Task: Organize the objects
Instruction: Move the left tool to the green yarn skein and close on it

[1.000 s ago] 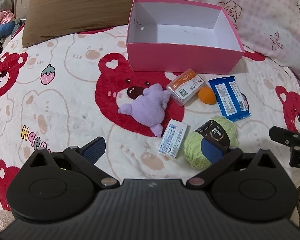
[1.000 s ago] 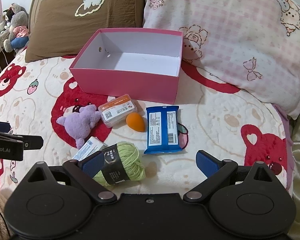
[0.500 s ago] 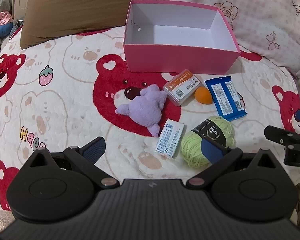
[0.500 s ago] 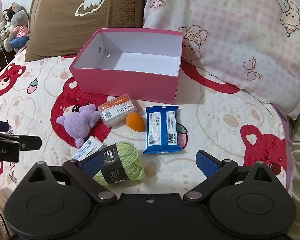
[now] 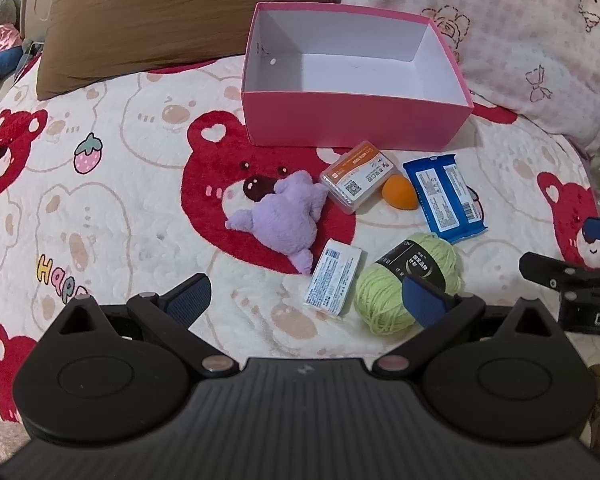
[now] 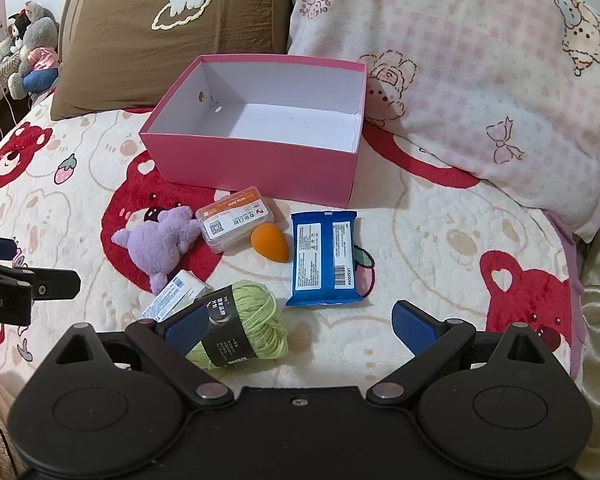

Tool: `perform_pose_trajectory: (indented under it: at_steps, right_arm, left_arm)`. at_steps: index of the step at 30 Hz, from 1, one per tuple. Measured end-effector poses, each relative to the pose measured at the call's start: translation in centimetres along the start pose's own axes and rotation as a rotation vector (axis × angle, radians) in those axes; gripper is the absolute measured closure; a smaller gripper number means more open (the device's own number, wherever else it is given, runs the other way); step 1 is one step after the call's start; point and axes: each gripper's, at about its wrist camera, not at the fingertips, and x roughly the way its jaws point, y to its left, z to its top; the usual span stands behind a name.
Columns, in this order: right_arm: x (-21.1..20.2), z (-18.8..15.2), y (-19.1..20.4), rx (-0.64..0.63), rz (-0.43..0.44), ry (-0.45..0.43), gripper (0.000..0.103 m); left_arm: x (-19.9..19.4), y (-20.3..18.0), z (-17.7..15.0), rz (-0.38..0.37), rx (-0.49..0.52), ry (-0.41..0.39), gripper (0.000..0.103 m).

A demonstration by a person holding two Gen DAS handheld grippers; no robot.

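My left gripper (image 5: pixel 306 298) and right gripper (image 6: pixel 296 326) both hang with fingers spread wide, gripping nothing. Nearest me lies the green yarn ball (image 6: pixel 244 326), a small white box (image 5: pixel 333 276) just beside it. Beyond sit the purple plush (image 5: pixel 286 216), the blue packet (image 6: pixel 325 258) and what looks like an orange sponge (image 6: pixel 270 242). Farthest, the pink box (image 6: pixel 260 168) stands open.

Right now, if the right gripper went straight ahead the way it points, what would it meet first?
Probably the blue wipes packet: it lies ahead between the open right gripper fingers. The green yarn ball sits nearer but off by the left finger, so depth leaves this uncertain.
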Motion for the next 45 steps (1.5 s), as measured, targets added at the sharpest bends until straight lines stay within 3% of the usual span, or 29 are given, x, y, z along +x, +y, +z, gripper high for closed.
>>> perform_pose_trajectory:
  at_steps: [6,12,14,19,23,30,32,36,43,45]
  right_arm:
    - [-0.8,-0.9,-0.2,-0.189,0.079,-0.124,0.003]
    - [0.2,-1.7,-1.4,-0.326,0.135,-0.164,0.003]
    - [1.1,-1.9,-1.6,-0.35,0.148,-0.142,0.004]
    - [3.8,-2.3,-1.6,-0.341,0.235,-0.044,0.004]
    - [5.3,-2.9,-0.4,-0.414,0.23,-0.038,0.003]
    - [7.4,-3.4,0.3,-0.46,0.327,-0.02,0.004]
    - [8.0,-3.4,0.4,-0.455,0.354,-0.015,0.004]
    - [9.0,-3.8,0.9,-0.47,0.38,-0.005,0.004]
    - [11.7,-3.7,0.4,-0.424,0.355,0.037,0.004]
    - [12.1,-3.7,0.3,-0.41,0.367,0.042,0.004]
  left_arm:
    - [1.3,0.3,-0.2,-0.075,-0.072,0.022,0.002]
    - [4.1,-0.9,-1.1,-0.12,-0.105,0.054,0.003]
    - [5.2,-1.4,-1.4,-0.111,-0.113,0.06,0.003]
    - [8.2,-2.3,-2.4,-0.171,-0.162,0.071,0.003]
    - [9.3,-3.3,-2.9,-0.179,-0.138,0.057,0.003]
    - [10.4,-3.4,-3.1,-0.233,-0.165,0.054,0.01]
    - [10.7,-3.3,-3.2,-0.225,-0.17,0.064,0.014]
    - [11.4,-2.8,-3.5,-0.227,-0.192,0.074,0.034]
    - [12.4,-2.3,-4.0,-0.26,-0.248,0.064,0.044]
    - [13.0,-2.0,-4.2,-0.285,-0.304,0.068,0.044]
